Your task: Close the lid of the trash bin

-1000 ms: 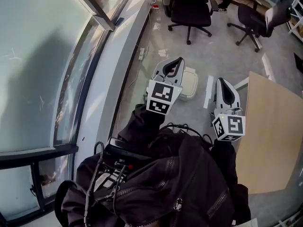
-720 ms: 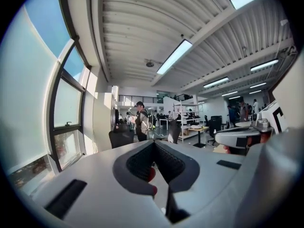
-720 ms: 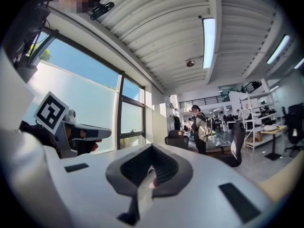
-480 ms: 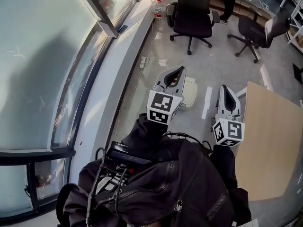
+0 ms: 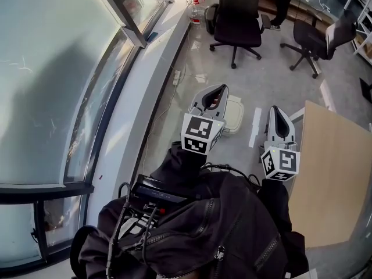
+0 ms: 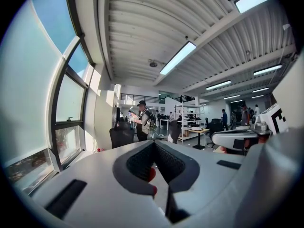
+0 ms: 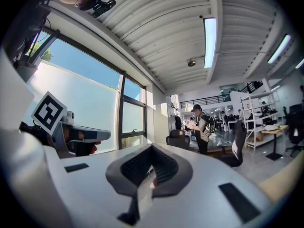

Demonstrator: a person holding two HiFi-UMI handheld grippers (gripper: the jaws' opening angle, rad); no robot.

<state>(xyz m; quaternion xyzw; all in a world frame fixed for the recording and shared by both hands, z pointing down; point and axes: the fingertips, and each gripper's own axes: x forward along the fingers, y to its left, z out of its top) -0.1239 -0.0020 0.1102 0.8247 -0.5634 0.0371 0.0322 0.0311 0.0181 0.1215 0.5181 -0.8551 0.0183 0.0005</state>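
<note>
Status: both tools are up at about chest height, pointing level across the office, not down at the floor.

- left gripper [image 5: 218,89]: jaws clenched together, nothing between the pads. Its own view shows only the room ahead.
- right gripper [image 5: 277,110]: jaws also closed on nothing. It sits beside the left, the two well apart.
- trash bin [image 5: 235,115]: a small cream bin on the grey floor, below and just beyond the left gripper in the head view. That gripper covers a good part of it. Neither gripper view shows it, and neither tool is touching it.

Lid state: the part I can see from above is a flat pale panel with a rounded outline, which looks like a lid lying down on the bin. The hinge side and front edge are hidden, so I can't say whether it's seated flush.

This fits two stages: tools raised ahead of going down to a lid that isn't fully shut, or tools lifted clear of a lid that's already down. One look doesn't decide it.

Doing it well, my judgement:
- Get the left gripper out of the sightline so the whole bin top can be seen.
- Closed jaws make a good blunt pusher.
- The bin looks light and the floor [image 5: 273,74] looks glossy, so a sideways shove would probably skate it. Any contact should go straight down on the lid edge far from the hinge.
- Keep the idle tool clear of the wooden tabletop [image 5: 334,173] on the right.
</note>
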